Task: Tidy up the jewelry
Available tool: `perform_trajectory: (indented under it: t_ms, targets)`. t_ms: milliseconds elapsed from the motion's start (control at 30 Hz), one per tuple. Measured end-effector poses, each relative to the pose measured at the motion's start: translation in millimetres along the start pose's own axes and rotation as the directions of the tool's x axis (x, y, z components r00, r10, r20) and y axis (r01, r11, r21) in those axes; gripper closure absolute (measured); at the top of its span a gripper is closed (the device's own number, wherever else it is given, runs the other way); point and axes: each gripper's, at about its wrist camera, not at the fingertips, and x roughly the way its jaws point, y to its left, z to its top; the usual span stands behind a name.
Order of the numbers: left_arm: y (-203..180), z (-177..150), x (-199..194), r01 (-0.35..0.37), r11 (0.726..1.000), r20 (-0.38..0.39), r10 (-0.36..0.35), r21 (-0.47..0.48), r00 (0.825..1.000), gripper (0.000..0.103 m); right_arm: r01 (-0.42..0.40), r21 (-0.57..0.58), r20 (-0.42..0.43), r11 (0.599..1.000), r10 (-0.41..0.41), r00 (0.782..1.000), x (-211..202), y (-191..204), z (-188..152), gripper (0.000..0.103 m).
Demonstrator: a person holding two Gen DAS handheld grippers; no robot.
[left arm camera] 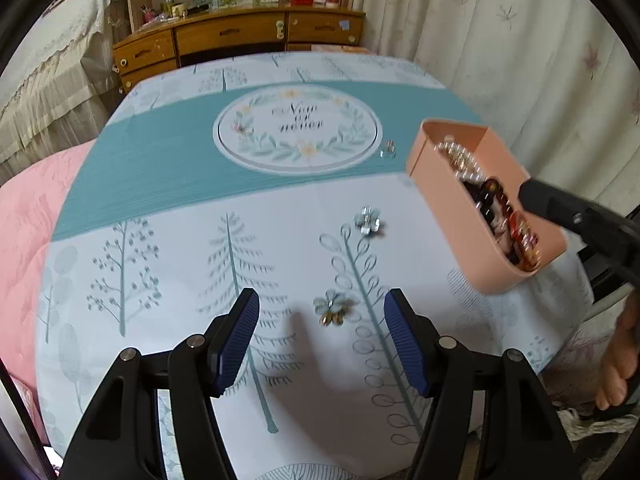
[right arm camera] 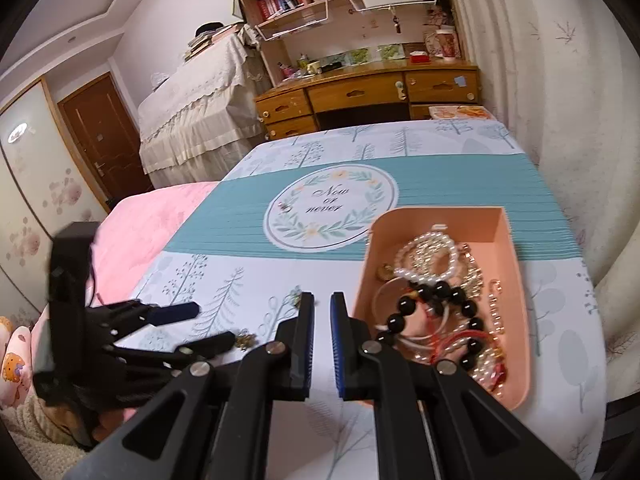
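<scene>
Hovering my left gripper (left arm camera: 320, 320) over the printed tablecloth (left arm camera: 180, 208), jaws spread and holding nothing, I've got a pale blue flower brooch (left arm camera: 331, 307) lying right between the two blue pads (left arm camera: 240, 332), closer to the right-hand one and a touch beyond the tips, not touched yet as far as I can tell. My right gripper (right arm camera: 322, 344) is nearly clenched, just a thin slit between the jaws; its right finger overlaps the near left rim of the pink tray (right arm camera: 440, 224), but whether it actually pinches that wall I can't tell. In the left view the tray looks tilted and raised off the cloth, well to the right of the brooch. Most of the job looks done: the tray already carries a pearl bracelet (right arm camera: 428, 256), a black bead bracelet (right arm camera: 432, 304) and a tangle of gold and red pieces. What's left, taking the brooch as my marker: a second clear flower brooch (left arm camera: 369, 221) lies beyond it and slightly right, and a small clear earring (left arm camera: 388, 149) sits farther still, at the edge of the round wreath print. So three loose pieces remain on the table, and the nearest one is lined up for a pinch.
</scene>
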Motion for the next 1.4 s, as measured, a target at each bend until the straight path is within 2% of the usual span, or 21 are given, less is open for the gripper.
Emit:
perform_trajectory:
  t_ms: [200,367,467,500,700,900,1133,1200,1267,1400]
  targets:
    - [2.5,-4.3,19.9,0.013,0.999,-0.044,-0.014,-0.039,0.999,0.062,-0.006,-0.027,-0.022,1.0,0.005,1.0,4.0,8.5,-9.3,0.095]
    - [2.5,-3.2,26.7,0.007,0.998,-0.048,-0.01,-0.058,0.999,0.068,-0.009,-0.049,-0.028,0.999,0.008,1.0,5.6,11.0,-12.8,0.095]
    - [-0.6,-1.4,29.2,0.005,0.999,-0.044,-0.008,-0.053,0.999,0.077,-0.015,-0.056,-0.033,0.998,0.013,0.999,7.8,11.0,-13.8,0.095]
    - [-1.4,-1.0,29.5,0.005,0.999,-0.043,-0.008,-0.05,0.999,0.085,-0.018,-0.056,-0.038,0.998,0.016,0.999,9.4,10.8,-14.0,0.095]
    - [0.4,-2.2,27.6,0.009,0.998,-0.032,-0.011,-0.063,0.999,0.085,-0.037,-0.066,-0.066,0.997,0.033,0.997,17.6,13.1,-14.8,0.095]
    - [12.0,-3.0,15.0,-0.024,0.996,0.017,0.025,-0.088,1.0,0.085,-0.054,-0.106,-0.098,0.993,0.044,0.994,30.9,24.3,-10.6,0.095]
    - [34.1,1.2,2.0,-0.042,0.992,0.057,0.049,-0.122,0.997,0.085,-0.028,-0.185,-0.136,0.982,0.003,0.991,56.5,44.3,-8.2,0.095]
    - [42.7,2.9,-0.1,-0.045,0.989,0.062,0.054,-0.138,0.997,0.085,-0.013,-0.199,-0.142,0.98,-0.015,0.99,64.6,48.4,-7.9,0.092]
    - [52.3,5.1,-2.0,-0.048,0.987,0.064,0.058,-0.155,0.996,0.085,-0.002,-0.198,-0.151,0.98,-0.028,0.988,71.7,49.2,-6.7,0.074]
    - [68.1,8.4,-3.4,-0.05,0.984,0.058,0.06,-0.172,0.997,0.085,0.025,-0.193,-0.162,0.981,-0.057,0.985,84.0,50.5,-2.9,0.072]
